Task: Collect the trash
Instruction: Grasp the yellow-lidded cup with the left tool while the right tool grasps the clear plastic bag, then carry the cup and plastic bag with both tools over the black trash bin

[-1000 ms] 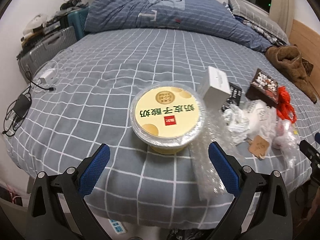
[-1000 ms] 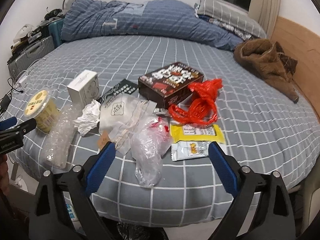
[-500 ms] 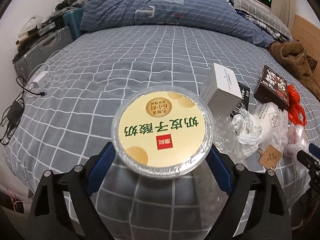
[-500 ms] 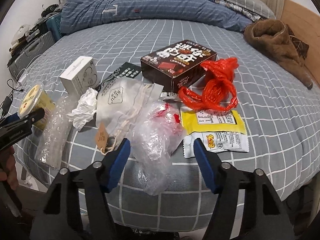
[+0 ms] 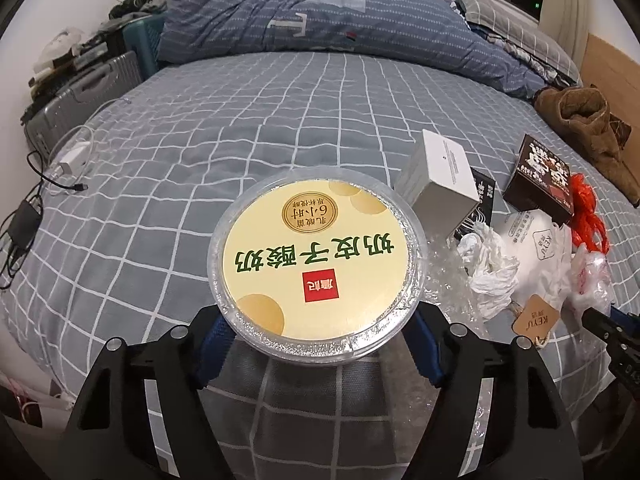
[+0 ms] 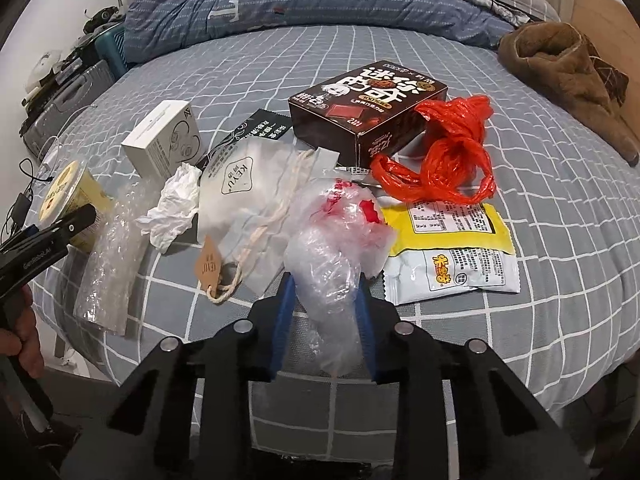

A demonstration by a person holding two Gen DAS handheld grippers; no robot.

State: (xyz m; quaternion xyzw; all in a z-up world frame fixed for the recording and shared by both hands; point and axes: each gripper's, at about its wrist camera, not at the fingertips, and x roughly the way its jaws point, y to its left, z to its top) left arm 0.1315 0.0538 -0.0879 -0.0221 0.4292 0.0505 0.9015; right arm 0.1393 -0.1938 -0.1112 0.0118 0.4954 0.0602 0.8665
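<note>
**Trash on the bed: both grippers closing on a first pick**

Trash lies heaped at the near edge of the bed [image 6: 560, 240]. My left gripper [image 5: 316, 344] has just been closing around the yogurt cup [image 5: 316, 260]; its pads sit under the rim, hidden, so I cannot tell whether they press yet. My right gripper [image 6: 324, 304] has just been closing too, and now pinches the clear bag [image 6: 332, 256] between its pads. I judge this the grasping step. Next I should firm up the left grip, then lift both straight up, slowly, so the bag does not drag the wrappers [image 6: 452, 248] beside it.
</note>
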